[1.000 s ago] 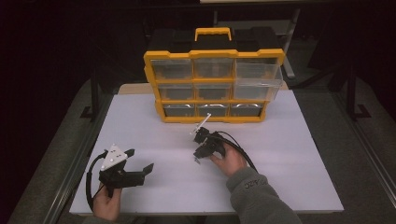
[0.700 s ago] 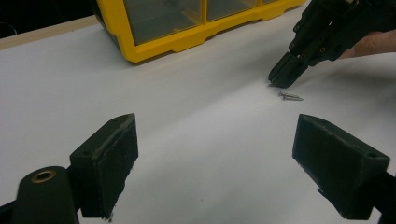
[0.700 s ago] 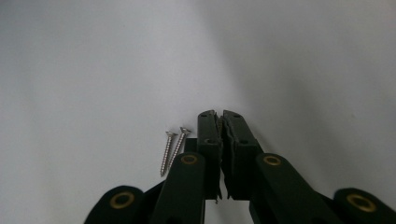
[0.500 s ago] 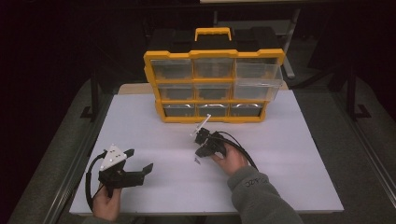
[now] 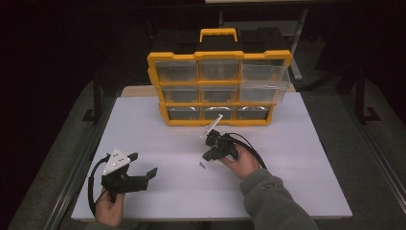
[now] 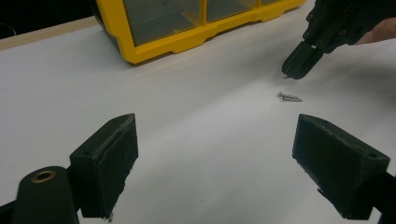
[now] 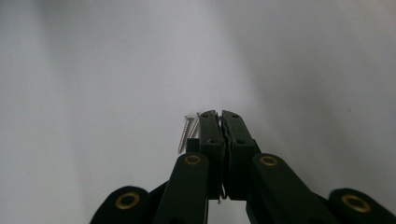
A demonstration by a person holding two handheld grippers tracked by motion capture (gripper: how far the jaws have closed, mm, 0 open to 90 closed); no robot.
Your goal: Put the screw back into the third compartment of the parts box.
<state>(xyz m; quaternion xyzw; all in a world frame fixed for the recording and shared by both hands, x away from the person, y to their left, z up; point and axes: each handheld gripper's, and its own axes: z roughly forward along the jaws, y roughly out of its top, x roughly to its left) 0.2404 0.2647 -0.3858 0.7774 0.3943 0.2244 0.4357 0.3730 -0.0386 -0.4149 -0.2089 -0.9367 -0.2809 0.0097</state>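
Screw [image 6: 290,97] lies flat on white table [image 5: 297,163], just beside right gripper [image 5: 207,156] tips at their 7 o'clock; its jaws pressed together, empty. Left gripper [image 6: 217,161] jaws wide apart. Yellow drawer organizer [image 5: 219,86] at 12 o'clock. Right gripper view alone resolves screw threads.

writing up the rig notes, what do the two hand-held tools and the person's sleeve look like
Both tools are black. The left tool carries a grey three-cornered plate on top, has wedge-shaped padded jaws with brass-coloured rivets, and trails a black cable. The right tool has a looping black cable too. The right arm wears a grey sleeve with small dark lettering.
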